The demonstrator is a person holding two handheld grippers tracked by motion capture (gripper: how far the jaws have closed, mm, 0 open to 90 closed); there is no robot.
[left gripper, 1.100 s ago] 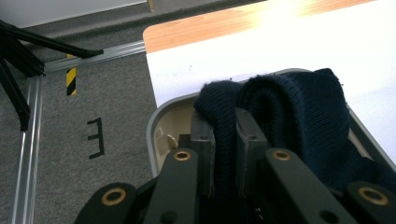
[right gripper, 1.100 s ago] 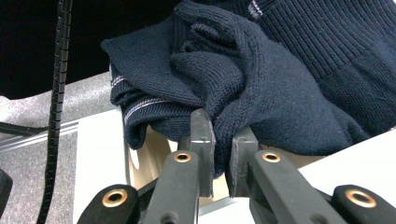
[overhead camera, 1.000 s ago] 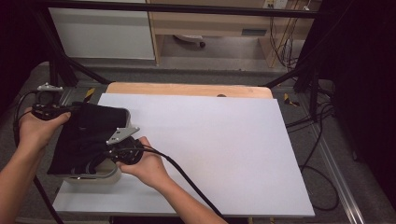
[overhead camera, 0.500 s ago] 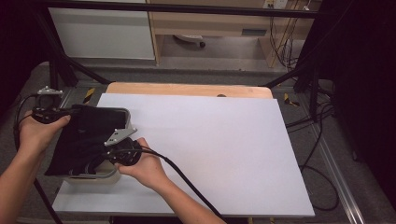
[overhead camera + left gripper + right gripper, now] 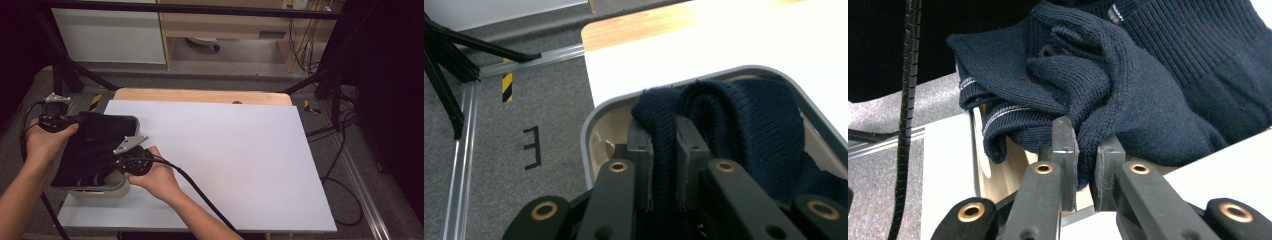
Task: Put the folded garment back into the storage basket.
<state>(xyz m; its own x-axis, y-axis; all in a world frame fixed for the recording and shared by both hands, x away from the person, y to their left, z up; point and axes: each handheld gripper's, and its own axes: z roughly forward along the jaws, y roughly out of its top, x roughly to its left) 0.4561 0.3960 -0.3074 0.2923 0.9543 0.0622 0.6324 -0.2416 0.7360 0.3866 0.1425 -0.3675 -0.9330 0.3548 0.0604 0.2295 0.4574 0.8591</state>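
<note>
Work in hand: both grippers are lifting a dark navy ribbed knitted garment out of, or arranging it in, a shallow grey-rimmed beige plastic tub at the lower left of the high view.

Change: against the picture from a second ago, the garment has spread wider over the tub, its far edge reaching up toward the tub's far rim, and the left hand sits slightly lower at the left edge. By my reading the cloth is being pulled taut between the two grips, so it is on its way up and out rather than settling.

Left gripper: jaws closed on a fold of the knit, the cloth pinched between the two grey pads, at the bottom centre of the left gripper view.

Right gripper: jaws nearly together with a bunched lump of the same knit caught between them, at the bottom centre of the right gripper view.

Garment: it drapes over the tub, covering most of it; a thin pale stripe runs along one folded hem at the centre left of the right gripper view.

Tub: its curved rim and beige inner wall show at the centre of the left gripper view; the garment is what lies in it, and whether anything is beneath cannot be told.

Table: the tub stands at the lower-left corner of a white rectangular tabletop, with a strip of pale wood beyond its far edge.
</note>
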